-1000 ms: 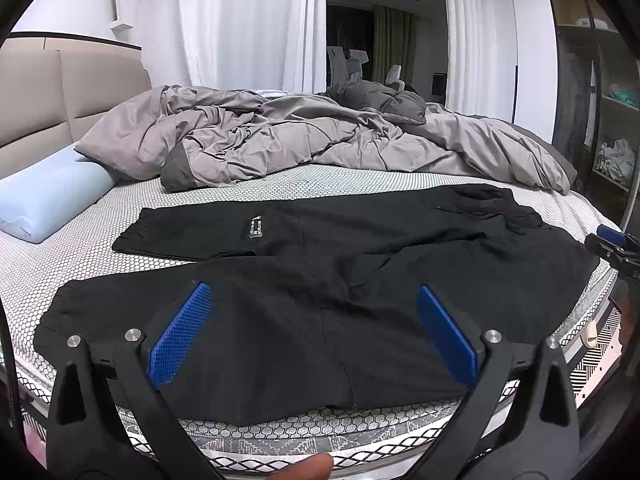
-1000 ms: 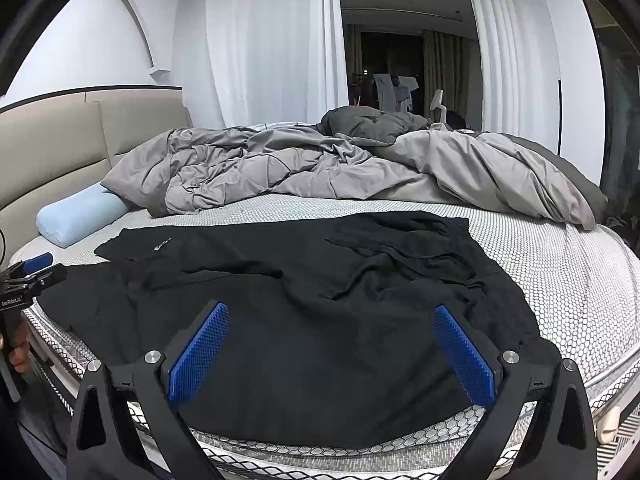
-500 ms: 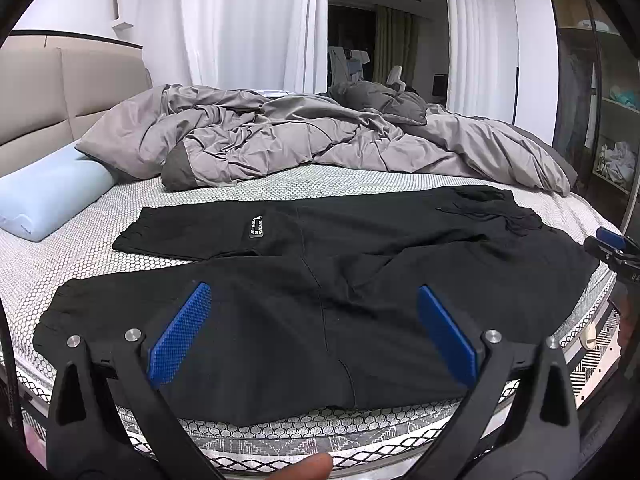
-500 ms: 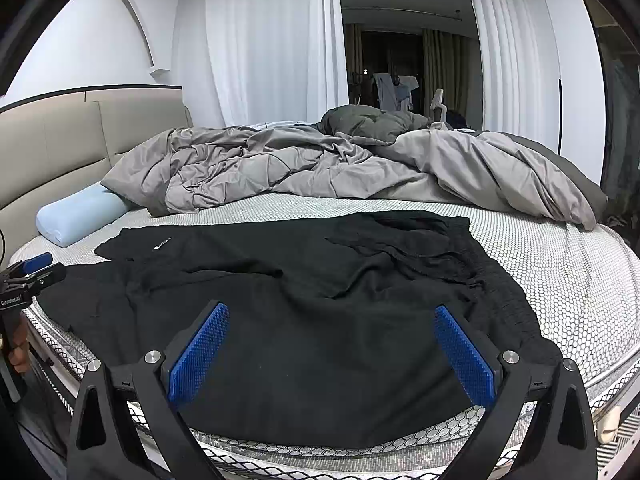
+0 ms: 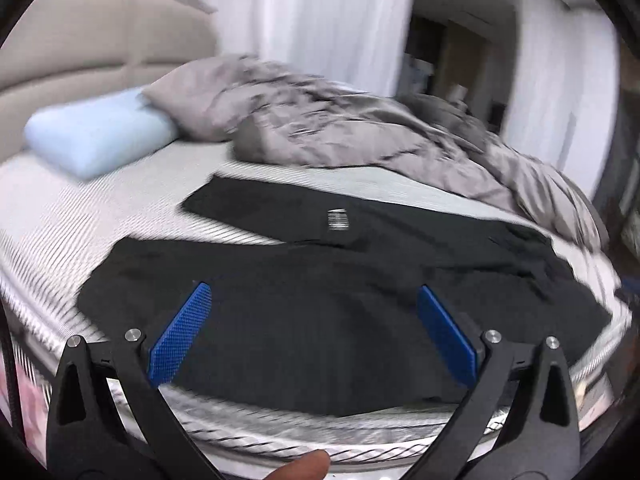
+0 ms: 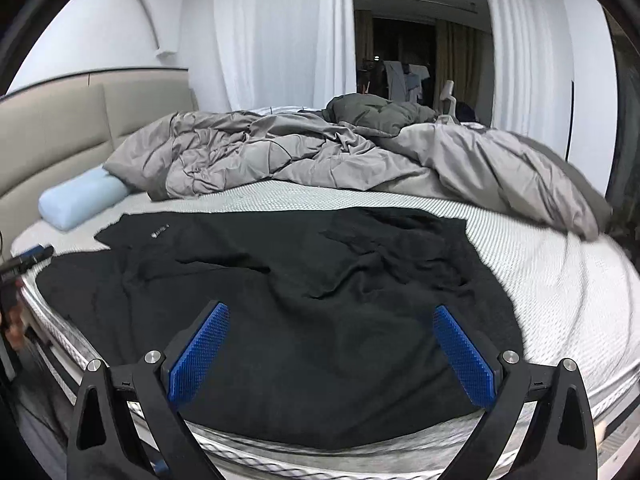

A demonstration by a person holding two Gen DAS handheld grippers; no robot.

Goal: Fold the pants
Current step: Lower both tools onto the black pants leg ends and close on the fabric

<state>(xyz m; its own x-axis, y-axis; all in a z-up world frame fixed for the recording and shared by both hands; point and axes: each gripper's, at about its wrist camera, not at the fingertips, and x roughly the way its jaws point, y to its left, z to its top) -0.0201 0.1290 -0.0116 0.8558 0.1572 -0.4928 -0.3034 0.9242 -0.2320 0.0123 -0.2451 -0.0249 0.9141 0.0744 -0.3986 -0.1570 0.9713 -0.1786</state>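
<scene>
Both grippers hang with blue pads spread wide and nothing between them: the left gripper over the near leg of the black pants, the right gripper over the seat end. The pants lie flat along the mattress's near edge. Behind them, a rumpled grey duvet; beside that duvet, a pale blue pillow.

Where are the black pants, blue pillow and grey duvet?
black pants (image 6: 304, 320), right wrist view, middle of the fabric.
blue pillow (image 6: 80, 200), right wrist view, centre of its side.
grey duvet (image 6: 280, 152), right wrist view, crumpled middle.
</scene>
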